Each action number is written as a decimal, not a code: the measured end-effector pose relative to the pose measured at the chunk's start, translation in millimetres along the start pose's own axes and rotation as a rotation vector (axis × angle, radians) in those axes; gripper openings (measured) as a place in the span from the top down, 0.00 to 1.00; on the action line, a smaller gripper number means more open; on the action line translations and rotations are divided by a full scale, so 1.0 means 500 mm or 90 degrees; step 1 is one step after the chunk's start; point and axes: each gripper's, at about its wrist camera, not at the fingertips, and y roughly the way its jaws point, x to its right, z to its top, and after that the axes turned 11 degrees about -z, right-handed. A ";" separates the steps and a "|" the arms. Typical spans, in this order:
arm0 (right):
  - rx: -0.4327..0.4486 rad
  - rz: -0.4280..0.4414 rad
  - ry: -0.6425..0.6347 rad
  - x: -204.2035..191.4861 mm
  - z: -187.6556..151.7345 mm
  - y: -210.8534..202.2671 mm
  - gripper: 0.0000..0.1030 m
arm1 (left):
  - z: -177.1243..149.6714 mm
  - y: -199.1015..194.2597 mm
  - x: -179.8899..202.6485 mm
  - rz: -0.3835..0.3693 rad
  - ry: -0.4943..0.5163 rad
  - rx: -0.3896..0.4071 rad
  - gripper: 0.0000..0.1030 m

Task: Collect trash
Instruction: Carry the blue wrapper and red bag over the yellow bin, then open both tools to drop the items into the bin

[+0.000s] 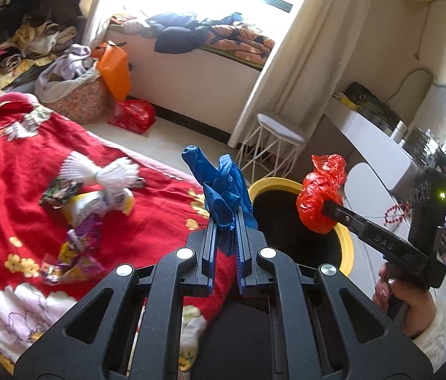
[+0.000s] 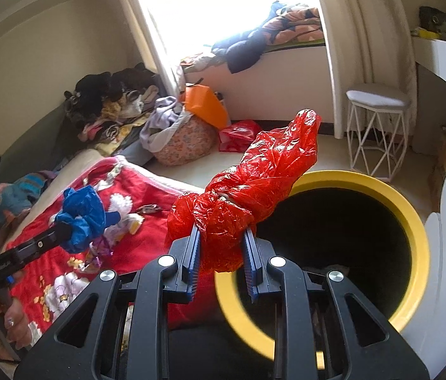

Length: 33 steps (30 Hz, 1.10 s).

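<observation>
My left gripper (image 1: 225,218) is shut on a crumpled blue plastic bag (image 1: 219,183), held above the bed edge just left of the bin. My right gripper (image 2: 221,232) is shut on a knotted red plastic bag (image 2: 254,186), held over the left rim of the yellow-rimmed black bin (image 2: 413,215). In the left wrist view the red bag (image 1: 319,196) hangs over the bin (image 1: 346,243). In the right wrist view the blue bag (image 2: 83,215) is over the blanket. Loose wrappers (image 1: 74,247) and a white bundle (image 1: 102,174) lie on the red floral blanket (image 1: 17,164).
A white wire stool (image 1: 278,142) stands behind the bin by the curtain. A white desk (image 1: 381,145) is at the right. A red bag (image 1: 134,115), an orange bag (image 1: 115,69) and a floral laundry basket (image 1: 83,101) sit on the floor. Clothes are piled at far left.
</observation>
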 end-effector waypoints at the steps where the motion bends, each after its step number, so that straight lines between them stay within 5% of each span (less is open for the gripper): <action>1: 0.001 -0.005 0.002 0.006 -0.001 -0.001 0.78 | -0.001 0.008 0.008 -0.006 0.004 -0.004 0.94; 21: -0.021 -0.101 0.048 0.122 -0.018 0.019 0.78 | -0.030 0.122 0.101 -0.044 0.068 -0.080 0.94; 33: -0.060 -0.113 0.060 0.151 -0.036 0.040 0.76 | -0.004 0.203 0.137 -0.049 0.103 -0.106 0.94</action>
